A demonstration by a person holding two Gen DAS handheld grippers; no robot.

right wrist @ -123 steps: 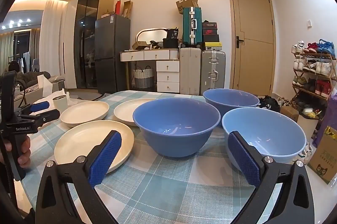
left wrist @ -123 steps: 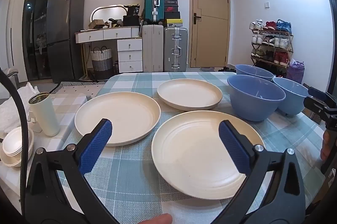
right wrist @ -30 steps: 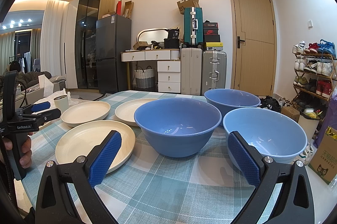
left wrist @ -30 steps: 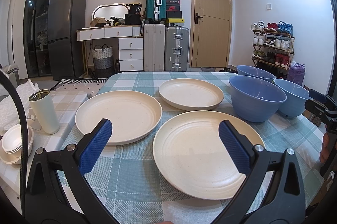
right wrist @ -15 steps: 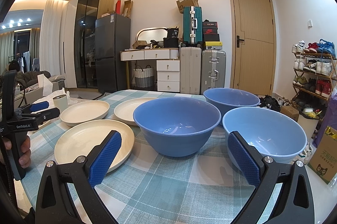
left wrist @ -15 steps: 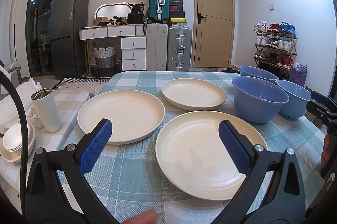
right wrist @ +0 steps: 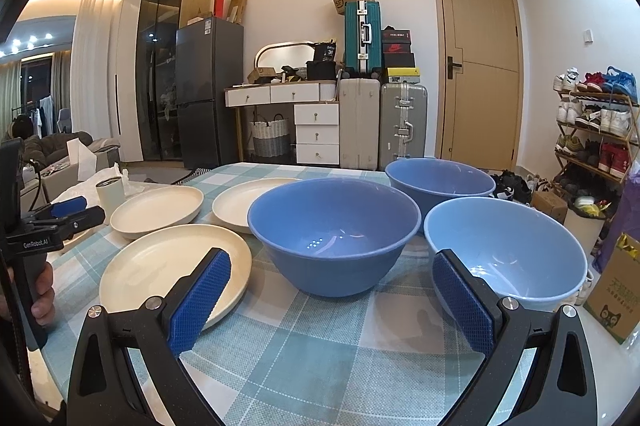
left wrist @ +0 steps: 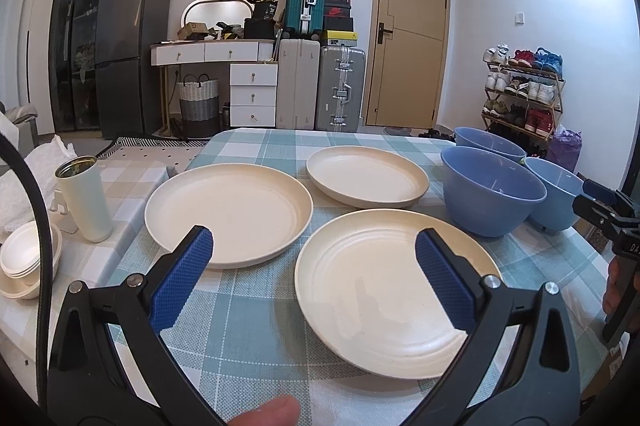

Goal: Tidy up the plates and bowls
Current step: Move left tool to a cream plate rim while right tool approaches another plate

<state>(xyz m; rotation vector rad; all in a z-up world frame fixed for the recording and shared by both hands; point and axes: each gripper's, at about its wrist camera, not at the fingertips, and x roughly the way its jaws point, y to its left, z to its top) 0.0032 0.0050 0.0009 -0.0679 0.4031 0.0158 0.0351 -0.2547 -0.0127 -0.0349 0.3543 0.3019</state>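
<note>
Fingers [left wrist: 182,284] on both grippers spread, empty; rear bowl [left wrist: 486,144] seems partly hidden

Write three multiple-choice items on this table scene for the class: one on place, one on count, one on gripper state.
1. Where is the pale tumbler?
A. left of the cream round plates
B. among the bowls
C. on a plate

2. How many blue round bowls are on the checked tablecloth?
A. two
B. three
C. four

3. How is the left gripper?
A. shut on a plate
B. shut on a bowl
C. open, holding nothing

Answers:
1 A, it stands left of the nearest plate and the other two.
2 B, three bowls show.
3 C, its pads are spread apart above the table.
</note>
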